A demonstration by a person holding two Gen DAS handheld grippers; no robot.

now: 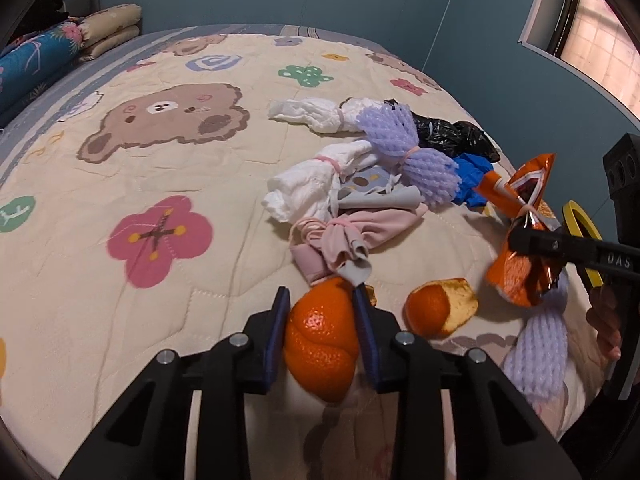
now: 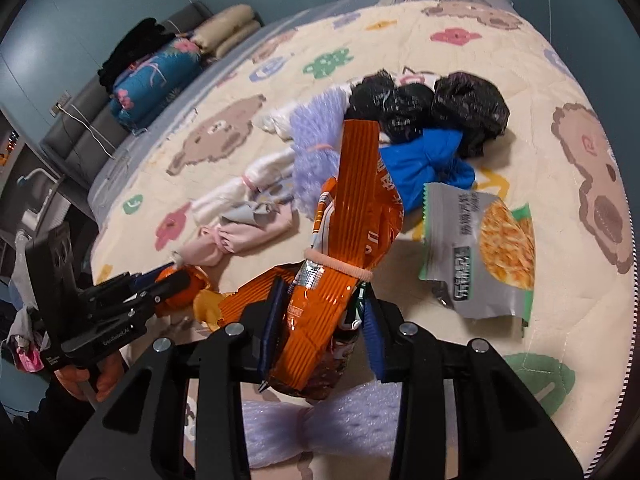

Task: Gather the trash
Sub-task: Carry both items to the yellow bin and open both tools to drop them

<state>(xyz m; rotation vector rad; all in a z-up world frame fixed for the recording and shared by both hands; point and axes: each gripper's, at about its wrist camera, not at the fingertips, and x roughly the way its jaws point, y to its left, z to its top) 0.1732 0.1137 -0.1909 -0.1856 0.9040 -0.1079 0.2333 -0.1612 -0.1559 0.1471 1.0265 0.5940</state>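
Note:
On the quilted bed (image 1: 120, 288), my left gripper (image 1: 321, 292) is shut on an orange peel (image 1: 324, 344); both blue pads press its sides. A second peel piece (image 1: 440, 306) lies just to its right. My right gripper (image 2: 322, 288) is shut on an orange snack wrapper (image 2: 352, 200) that is tied with a rubber band and held above the quilt. The left wrist view shows that gripper (image 1: 520, 236) clamping the wrapper (image 1: 516, 276) from the right. A purple foam net (image 2: 320, 424) lies under the right gripper. In the right wrist view the left gripper (image 2: 176, 276) sits at the left.
A pile lies mid-bed: white tissue bundles (image 1: 308, 114), another purple foam net (image 1: 400, 148), black bags (image 2: 468, 108), a blue glove (image 2: 428, 160), pink cloth (image 1: 360, 232). A green-grey snack bag (image 2: 480, 248) lies right of it. Folded bedding (image 1: 112, 28) is at the headboard.

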